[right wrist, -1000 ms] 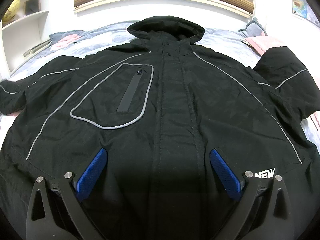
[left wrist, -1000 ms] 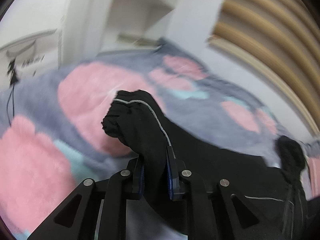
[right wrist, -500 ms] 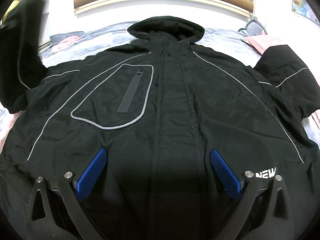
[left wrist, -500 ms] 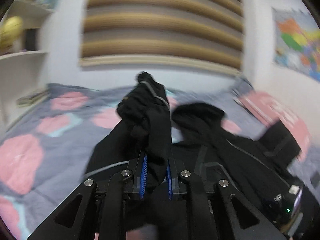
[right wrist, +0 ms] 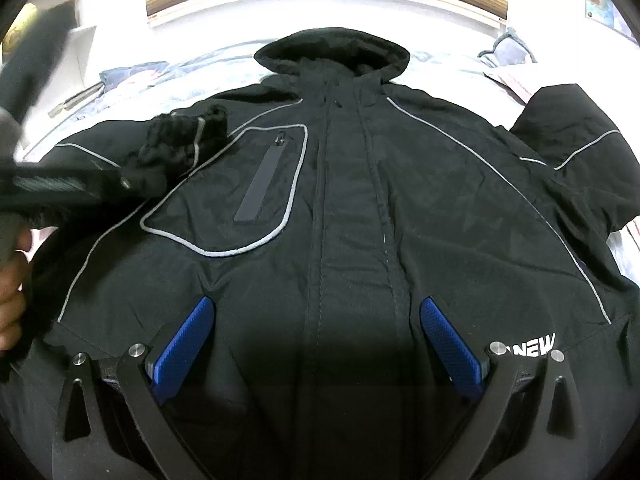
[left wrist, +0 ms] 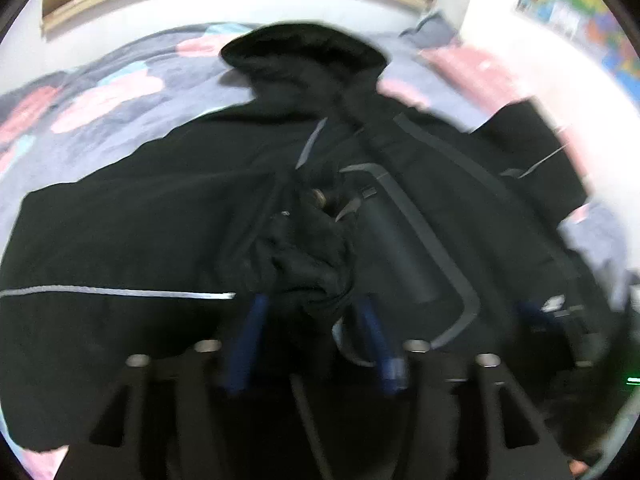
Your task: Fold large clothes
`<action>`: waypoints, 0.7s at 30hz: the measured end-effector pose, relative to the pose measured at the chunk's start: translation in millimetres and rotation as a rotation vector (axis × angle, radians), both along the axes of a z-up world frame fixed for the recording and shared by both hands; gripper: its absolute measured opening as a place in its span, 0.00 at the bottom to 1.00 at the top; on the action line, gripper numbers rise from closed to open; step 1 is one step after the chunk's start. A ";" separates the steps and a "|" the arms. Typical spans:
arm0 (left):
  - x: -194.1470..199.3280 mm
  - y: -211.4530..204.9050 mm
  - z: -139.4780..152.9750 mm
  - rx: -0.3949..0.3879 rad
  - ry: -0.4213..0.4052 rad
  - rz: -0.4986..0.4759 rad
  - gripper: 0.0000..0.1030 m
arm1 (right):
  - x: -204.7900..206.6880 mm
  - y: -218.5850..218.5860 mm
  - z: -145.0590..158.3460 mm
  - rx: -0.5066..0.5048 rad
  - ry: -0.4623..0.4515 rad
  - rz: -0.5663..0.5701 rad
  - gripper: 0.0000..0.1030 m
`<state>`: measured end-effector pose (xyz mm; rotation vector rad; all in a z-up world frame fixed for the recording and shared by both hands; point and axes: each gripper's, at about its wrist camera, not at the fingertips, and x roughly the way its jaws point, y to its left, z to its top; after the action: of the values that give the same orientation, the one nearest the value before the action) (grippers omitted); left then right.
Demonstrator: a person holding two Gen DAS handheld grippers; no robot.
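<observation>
- Black jacket (right wrist: 352,216) lies front up on the bed (right wrist: 168,80), long axis running from the near hem to the hood (right wrist: 332,54).
- Left sleeve cuff (right wrist: 180,144) folded onto the chest.
- Left claw (left wrist: 312,320) opening, cuff between its pads.
- Right claw (right wrist: 316,344) spread, empty, over the hem.

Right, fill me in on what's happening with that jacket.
A person with a gripper in each hand is folding a black hooded jacket spread on a bed. The left gripper has laid the sleeve cuff across the chest, beside the grey-edged pocket; its jaws are opening, the cuff loose between them. The right gripper hangs open over the hem, holding nothing. The other sleeve lies unfolded.
</observation>
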<state>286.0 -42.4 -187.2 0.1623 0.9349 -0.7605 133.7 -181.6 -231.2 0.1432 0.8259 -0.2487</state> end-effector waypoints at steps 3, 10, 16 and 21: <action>-17.3 15.4 23.1 -0.046 -0.057 0.002 0.58 | 1.2 -3.8 9.1 0.034 0.065 0.012 1.00; -25.4 72.2 58.8 -0.110 -0.137 0.089 0.60 | 31.8 0.9 80.4 0.114 -0.011 0.144 1.00; -17.5 111.2 57.1 -0.111 -0.138 0.204 0.60 | 109.6 23.2 68.2 0.165 0.086 0.256 0.98; -9.2 138.4 50.0 -0.091 -0.120 0.289 0.60 | 159.4 26.3 23.2 0.310 0.183 0.234 0.83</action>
<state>276.8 95.9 -137.2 -0.0082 0.7870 -0.5182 293.1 -155.2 -208.0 0.3149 1.0511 0.0904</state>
